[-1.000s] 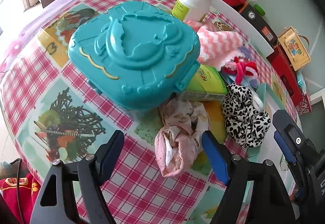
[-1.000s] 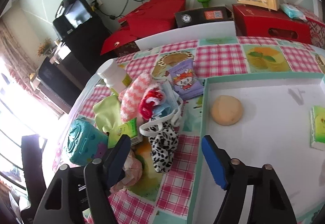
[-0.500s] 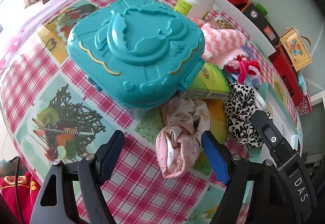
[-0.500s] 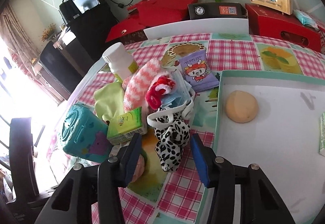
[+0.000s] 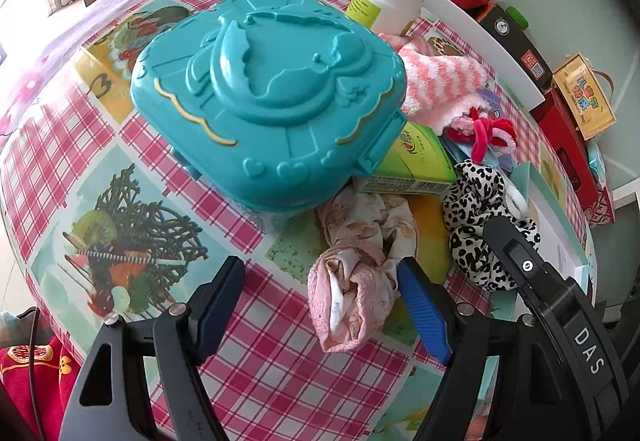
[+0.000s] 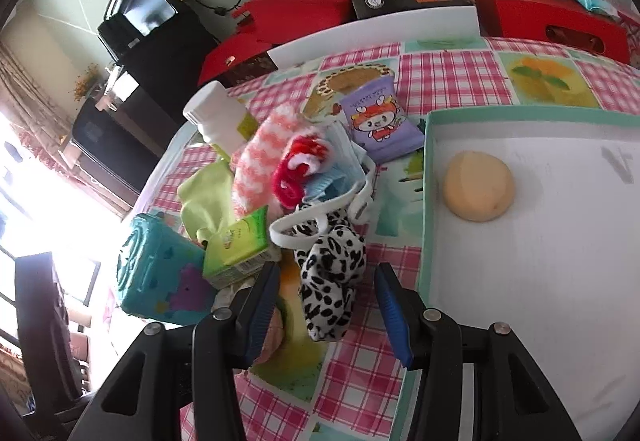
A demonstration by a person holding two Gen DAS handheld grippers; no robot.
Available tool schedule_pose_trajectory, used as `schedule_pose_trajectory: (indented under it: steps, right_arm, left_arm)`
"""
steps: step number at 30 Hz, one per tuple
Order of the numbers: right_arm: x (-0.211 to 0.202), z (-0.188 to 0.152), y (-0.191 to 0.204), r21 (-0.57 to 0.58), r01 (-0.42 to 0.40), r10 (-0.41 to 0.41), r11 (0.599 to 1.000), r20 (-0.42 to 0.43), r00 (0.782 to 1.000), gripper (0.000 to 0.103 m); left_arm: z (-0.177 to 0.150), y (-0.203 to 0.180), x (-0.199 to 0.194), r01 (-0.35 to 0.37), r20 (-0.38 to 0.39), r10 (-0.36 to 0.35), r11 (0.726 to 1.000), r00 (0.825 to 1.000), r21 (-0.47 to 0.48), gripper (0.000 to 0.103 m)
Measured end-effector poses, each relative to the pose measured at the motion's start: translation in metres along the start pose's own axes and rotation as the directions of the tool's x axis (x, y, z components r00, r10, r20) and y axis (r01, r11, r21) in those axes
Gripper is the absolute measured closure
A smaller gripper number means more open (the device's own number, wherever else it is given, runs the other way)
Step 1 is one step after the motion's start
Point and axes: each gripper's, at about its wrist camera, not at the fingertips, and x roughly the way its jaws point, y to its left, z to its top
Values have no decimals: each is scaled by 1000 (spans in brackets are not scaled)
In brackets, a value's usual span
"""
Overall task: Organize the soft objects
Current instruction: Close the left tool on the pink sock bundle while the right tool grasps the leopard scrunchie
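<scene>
Beside the tray [image 6: 426, 177], the spotted scrunchie [image 6: 332, 273] lies lengthwise toward the right gripper [image 6: 326, 301], whose jaws, just narrowed, flank it without pressing. The left gripper [image 5: 320, 301] gapes wide, its right finger [image 5: 420, 305] against a pink cloth [image 5: 356, 281].

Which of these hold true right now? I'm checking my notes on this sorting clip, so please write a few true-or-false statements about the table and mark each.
1. The leopard-print scrunchie lies between the right gripper fingers, unpinched. True.
2. The tray holds the white bottle. False: the white bottle stands on the tablecloth; a round beige sponge lies in the tray.
3. The teal toy case rests partly on the green tissue pack. True.
4. The left gripper clamps the pink cloth. False: its jaws stand open beside the pink cloth.
</scene>
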Motion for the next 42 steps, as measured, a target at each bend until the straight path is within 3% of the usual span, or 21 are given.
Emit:
schedule_pose_trajectory:
  steps: [6, 10, 15, 17, 20, 34, 42]
  right_arm:
    - [5, 0, 1, 9, -25, 25, 1000, -15, 1000, 51]
    - [7, 0, -2, 27, -37, 37, 999, -13, 999, 64]
    - [10, 0, -3, 39, -39, 40, 998, -25, 999, 77]
    - [10, 0, -4, 45, -42, 44, 998, -30, 999, 80]
    - [10, 0, -5, 54, -47, 49, 997, -36, 998, 82]
    - [3, -3, -7, 82, -50, 54, 995, -52, 997, 84]
    - [-22, -6, -3, 78, -75, 76, 994, -9, 997, 85]
  left_arm:
    - [-1, -2, 2, -7, 0, 7, 1000, 1000, 10, 24]
    - [-2, -6, 3, -14, 1, 14, 1000, 1000, 20, 24]
    - [-2, -13, 5, -8, 3, 8, 999, 1000, 41, 46]
    - [-2, -14, 6, 16, -4, -15, 999, 1000, 46, 64]
    - [-3, -18, 8, 42, -16, -41, 998, 999, 55, 75]
    - [-1, -18, 9, 63, -23, -62, 997, 998, 44, 81]
    - [-1, -16, -7, 91, 9, -92, 994, 996, 62, 87]
